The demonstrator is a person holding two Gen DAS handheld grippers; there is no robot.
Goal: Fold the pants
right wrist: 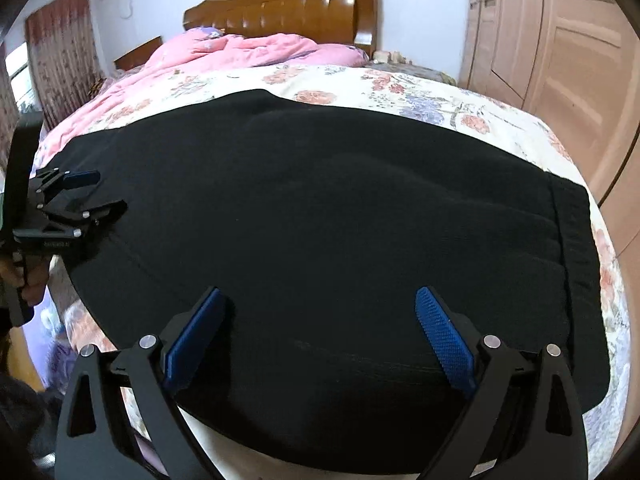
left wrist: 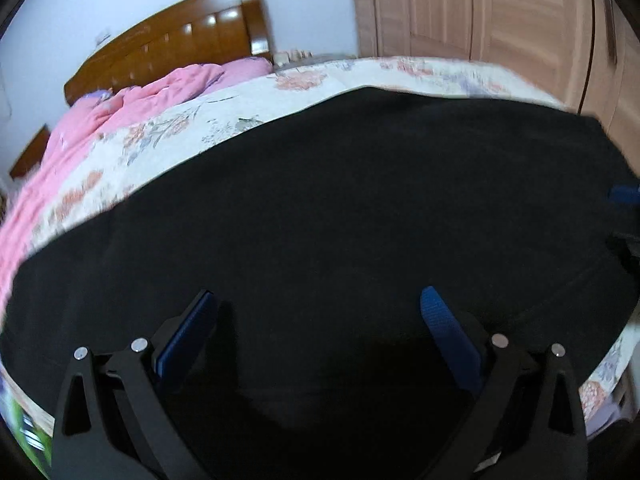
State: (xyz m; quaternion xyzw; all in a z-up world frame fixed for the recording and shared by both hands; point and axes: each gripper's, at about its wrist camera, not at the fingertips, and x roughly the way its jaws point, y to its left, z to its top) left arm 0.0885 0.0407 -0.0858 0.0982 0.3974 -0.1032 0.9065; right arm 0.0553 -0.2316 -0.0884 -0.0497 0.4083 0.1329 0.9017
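Observation:
Black pants (left wrist: 340,208) lie flat across the floral bedsheet (left wrist: 168,132); they also fill the right wrist view (right wrist: 340,208), with the waistband at their right end (right wrist: 576,248). My left gripper (left wrist: 318,300) is open just above the pants, holding nothing; it also shows at the left of the right wrist view (right wrist: 106,194), over the pants' left part. My right gripper (right wrist: 318,300) is open and empty over the pants' near edge; one blue pad (left wrist: 624,194) of it shows at the right edge of the left wrist view.
A pink quilt (right wrist: 248,50) is bunched by the brown wooden headboard (right wrist: 288,8) at the far end. Wooden wardrobe doors (right wrist: 560,40) stand along the right side. A curtain (right wrist: 60,52) hangs far left. The bed's near edge runs below the pants (right wrist: 224,448).

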